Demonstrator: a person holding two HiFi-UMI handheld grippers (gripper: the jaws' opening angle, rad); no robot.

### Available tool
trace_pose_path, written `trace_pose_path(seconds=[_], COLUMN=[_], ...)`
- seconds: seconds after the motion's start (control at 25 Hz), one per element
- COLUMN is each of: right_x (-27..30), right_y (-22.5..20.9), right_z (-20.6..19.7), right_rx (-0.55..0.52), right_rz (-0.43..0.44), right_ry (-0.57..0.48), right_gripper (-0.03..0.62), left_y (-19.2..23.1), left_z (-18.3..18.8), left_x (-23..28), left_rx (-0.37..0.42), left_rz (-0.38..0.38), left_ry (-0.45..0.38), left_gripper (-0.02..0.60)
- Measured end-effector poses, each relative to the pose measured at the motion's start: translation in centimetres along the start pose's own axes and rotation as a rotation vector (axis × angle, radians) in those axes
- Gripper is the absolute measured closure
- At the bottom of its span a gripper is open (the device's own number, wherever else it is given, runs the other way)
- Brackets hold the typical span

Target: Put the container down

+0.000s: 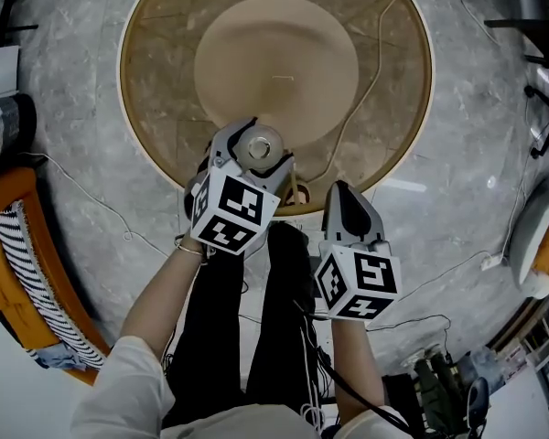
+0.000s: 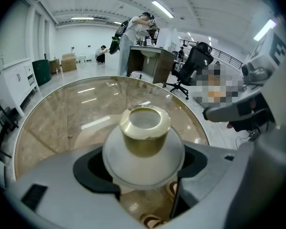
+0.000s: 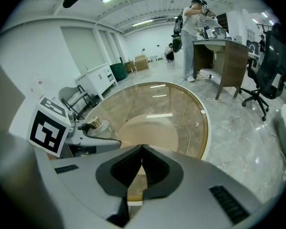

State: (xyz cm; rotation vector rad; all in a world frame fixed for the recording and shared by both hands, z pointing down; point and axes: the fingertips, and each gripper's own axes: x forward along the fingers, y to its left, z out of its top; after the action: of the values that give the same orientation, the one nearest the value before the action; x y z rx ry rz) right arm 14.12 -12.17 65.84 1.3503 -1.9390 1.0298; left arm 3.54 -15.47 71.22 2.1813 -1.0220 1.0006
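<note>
A white bulb-shaped container (image 2: 143, 151) with a gold neck sits between the jaws of my left gripper (image 2: 143, 168), which is shut on its wide body. In the head view the container (image 1: 260, 144) hangs over the near edge of the round glass table (image 1: 165, 90). Whether it touches the glass I cannot tell. My right gripper (image 1: 344, 195) hovers just right of the left one at the table's near rim. Its jaws meet at the tips (image 3: 142, 149) with nothing between them. In the right gripper view the container's gold cap (image 3: 93, 124) shows at the left.
The table has a beige round base (image 1: 276, 69) under the glass. A thin cable (image 1: 371, 90) runs across the table. An orange and striped seat (image 1: 18, 245) stands at the left, a white chair (image 1: 540, 236) at the right. A desk (image 2: 150, 61), office chairs and people are beyond the table.
</note>
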Motion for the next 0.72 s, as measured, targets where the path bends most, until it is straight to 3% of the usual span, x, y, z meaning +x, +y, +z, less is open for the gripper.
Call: trace_pose_path(seconds=[0.32, 0.72], right_x=[0.2, 0.3], right_y=[0.6, 0.0], right_z=[-0.9, -2.0], right_rx=[0.015, 0.01], right_rz=[0.019, 0.013], right_ry=[0.013, 0.035], right_gripper=[0.571, 0.571], left_y=[0.1, -0.3], left_z=[0.2, 0.2], left_x=[-0.1, -0.2], left_rx=[-0.01, 0.069], left_rz=[-0.01, -0.008], left_ry=[-0.019, -0.052], left_gripper=[0.244, 0.244])
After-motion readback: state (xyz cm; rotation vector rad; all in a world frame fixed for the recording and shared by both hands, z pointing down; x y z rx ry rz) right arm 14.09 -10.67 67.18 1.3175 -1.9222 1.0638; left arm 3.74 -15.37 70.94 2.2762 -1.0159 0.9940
